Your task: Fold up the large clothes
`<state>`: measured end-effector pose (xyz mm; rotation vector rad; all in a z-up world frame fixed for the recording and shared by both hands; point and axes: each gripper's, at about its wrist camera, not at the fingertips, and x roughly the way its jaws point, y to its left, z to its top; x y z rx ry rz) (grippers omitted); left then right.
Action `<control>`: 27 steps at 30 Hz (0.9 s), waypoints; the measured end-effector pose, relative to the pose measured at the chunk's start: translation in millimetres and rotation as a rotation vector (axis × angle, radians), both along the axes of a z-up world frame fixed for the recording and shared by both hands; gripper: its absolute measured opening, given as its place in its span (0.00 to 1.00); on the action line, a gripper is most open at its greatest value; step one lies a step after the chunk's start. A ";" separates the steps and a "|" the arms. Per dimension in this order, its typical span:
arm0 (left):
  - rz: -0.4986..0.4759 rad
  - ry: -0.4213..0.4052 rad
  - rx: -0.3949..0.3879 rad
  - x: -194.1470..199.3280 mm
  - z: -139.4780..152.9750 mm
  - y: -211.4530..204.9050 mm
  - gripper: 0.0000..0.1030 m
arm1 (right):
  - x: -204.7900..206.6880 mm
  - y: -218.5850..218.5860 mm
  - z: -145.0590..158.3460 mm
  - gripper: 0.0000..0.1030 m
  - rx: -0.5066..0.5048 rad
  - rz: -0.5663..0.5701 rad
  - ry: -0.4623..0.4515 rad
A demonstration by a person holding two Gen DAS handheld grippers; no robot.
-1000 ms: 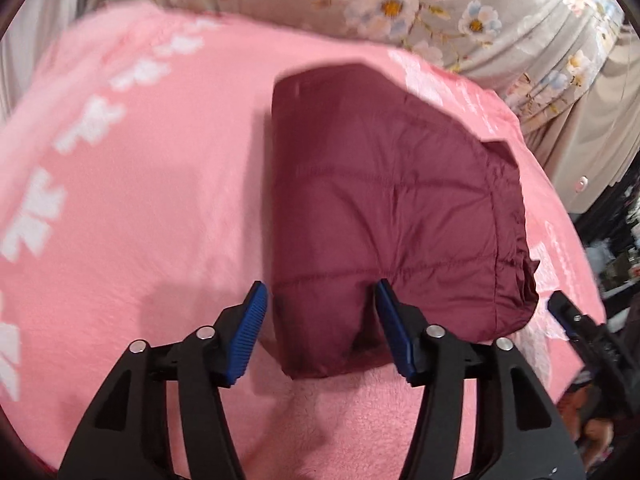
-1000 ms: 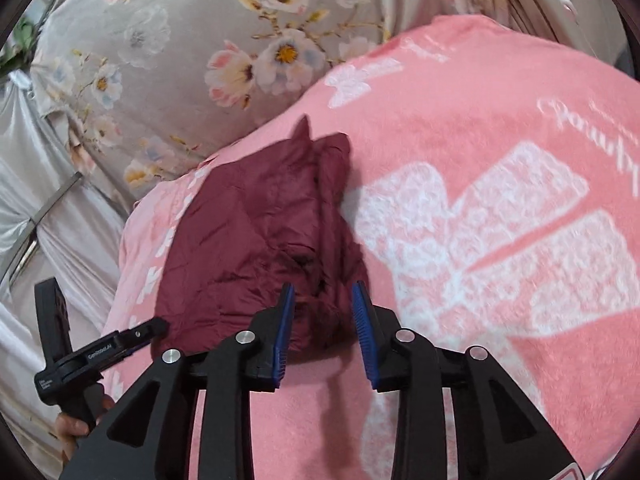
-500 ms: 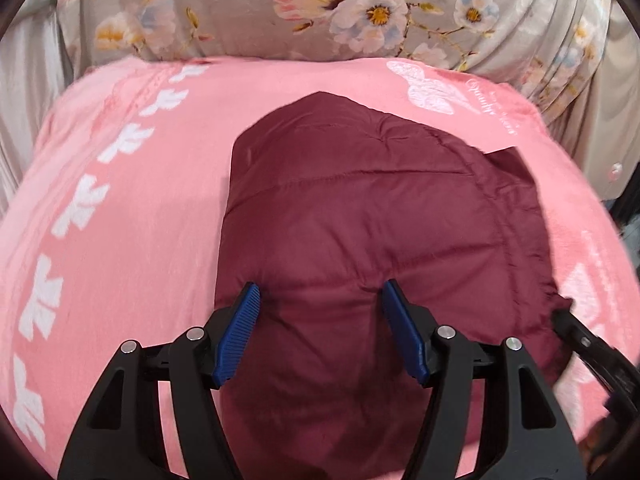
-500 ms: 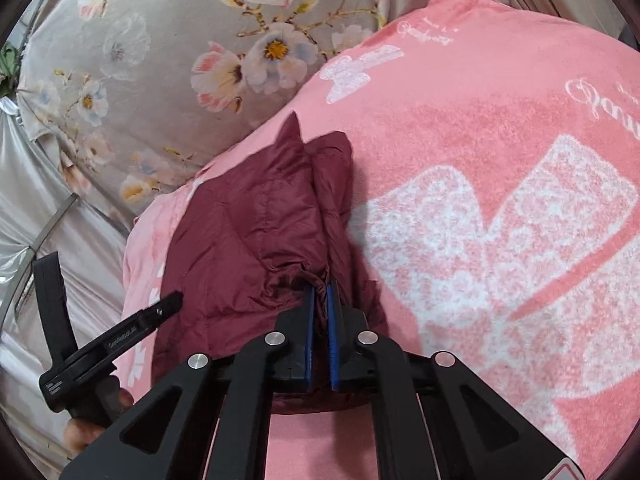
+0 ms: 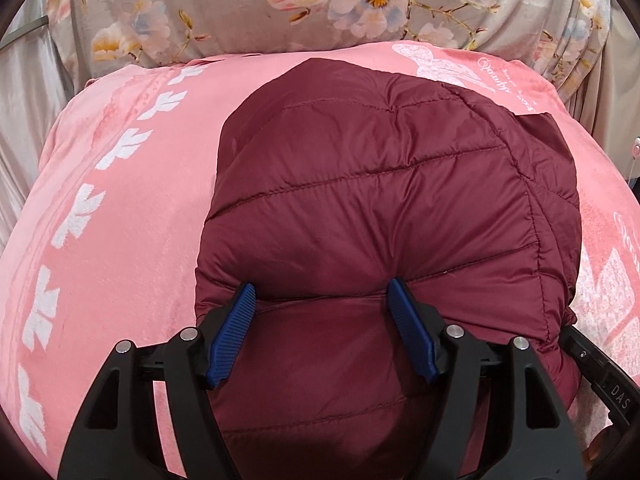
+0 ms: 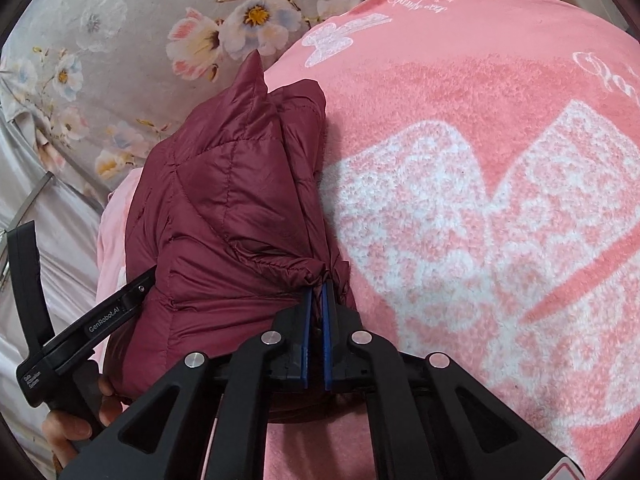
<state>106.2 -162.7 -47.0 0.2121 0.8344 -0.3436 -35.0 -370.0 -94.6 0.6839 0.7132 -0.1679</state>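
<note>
Jacket [image 5: 380, 208], quilted and maroon, lies folded into a thick bundle on the pink blanket [image 5: 120, 220] that covers the bed, with grey floral fabric [image 5: 240, 4] bunched behind it at twelve o'clock. In the left wrist view the bundle fills far more of the picture than a second ago, when only its near corner sat between the blue pads; now the left gripper [image 5: 320, 336] hangs directly over the padded near panel, its fingers spread wide to either side of the cloth. They have just been opening further, and although the jacket lies between and under them, the pads are released and clamp nothing. The right gripper [image 6: 316, 320] tells the opposite story: a second ago its fingers stood apart around the gathered hem, and they have since closed, so that they are now clenched on a bunched fold of the jacket's edge at the bundle's five o'clock corner, with a sliver of maroon cloth caught between the pads. In the right wrist view the left gripper's black body enters from eight o'clock and reaches over the jacket, with a hand [image 6: 76, 420] gripping its handle at seven o'clock. White bow patterns [image 6: 500, 240] spread over the blanket from three o'clock.
</note>
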 end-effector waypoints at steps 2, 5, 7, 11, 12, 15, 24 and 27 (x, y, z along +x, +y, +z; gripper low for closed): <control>0.001 -0.007 0.007 -1.5 -1.6 -1.3 0.65 | 0.3 1.7 0.0 0.01 -0.013 0.000 0.002; 0.005 -0.008 0.008 -2.9 -2.9 -1.5 0.65 | 1.1 7.4 2.0 0.01 -0.055 -0.001 0.010; 0.008 -0.008 0.009 -3.8 -3.3 -1.5 0.65 | 3.0 13.3 3.4 0.01 -0.085 -0.005 0.017; 0.012 -0.008 0.010 -4.1 -3.2 -1.7 0.65 | 2.6 14.4 4.5 0.01 -0.103 -0.010 0.021; 0.012 -0.008 0.011 -4.3 -3.2 -1.9 0.65 | 2.5 14.9 4.6 0.01 -0.101 -0.010 0.020; 0.012 -0.009 0.012 -4.4 -3.2 -1.8 0.65 | 2.2 14.4 3.9 0.01 -0.099 -0.009 0.019; 0.007 0.143 -0.141 3.4 16.4 28.3 0.64 | -17.9 -4.6 13.9 0.29 0.032 0.016 0.045; 0.007 0.211 -0.307 9.0 26.0 58.1 0.76 | -31.4 -23.0 33.1 0.37 0.044 -0.016 -0.010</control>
